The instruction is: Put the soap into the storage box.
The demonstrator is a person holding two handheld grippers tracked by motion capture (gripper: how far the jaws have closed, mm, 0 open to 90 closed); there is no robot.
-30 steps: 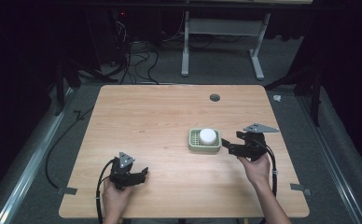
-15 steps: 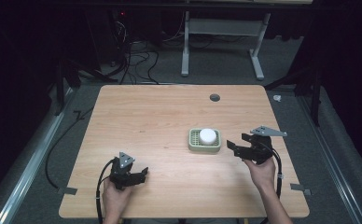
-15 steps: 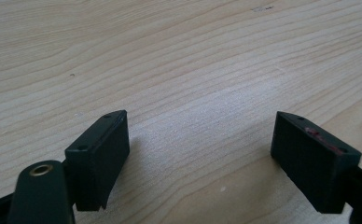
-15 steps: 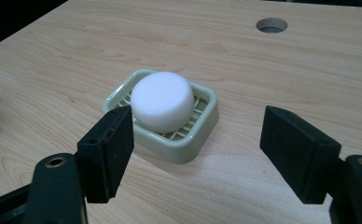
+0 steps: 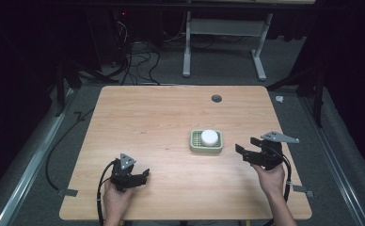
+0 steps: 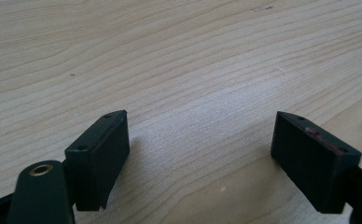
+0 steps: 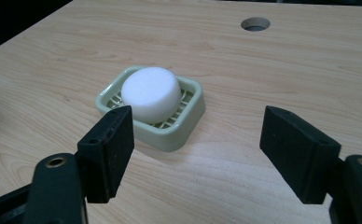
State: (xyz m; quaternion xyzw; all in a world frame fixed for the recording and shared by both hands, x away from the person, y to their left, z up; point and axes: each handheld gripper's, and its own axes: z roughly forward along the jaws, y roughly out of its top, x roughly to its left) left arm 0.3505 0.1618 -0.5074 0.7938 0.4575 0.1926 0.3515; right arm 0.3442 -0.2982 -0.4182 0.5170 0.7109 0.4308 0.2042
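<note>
1. One soap dish (image 5: 194, 141), right of the table's (image 5: 147, 117) centre; its long axis runs left-right and its open side faces up.
2. Dish: pale green, glossy, rounded rectangle with a slatted grid floor.
3. One white puck (image 5: 209, 137) sits in the dish: a short matte foam-like cylinder, flat face up.
4. Right gripper (image 5: 247, 146) is just right of the dish and points left at it; jaws wide, nothing between, not touching.
5. Left gripper (image 5: 144, 176) is near-left, well apart from the dish; jaws wide over bare wood.
6. Two grippers, one light woodgrain table, one round hole (image 5: 216, 98) at the far edge.
</note>
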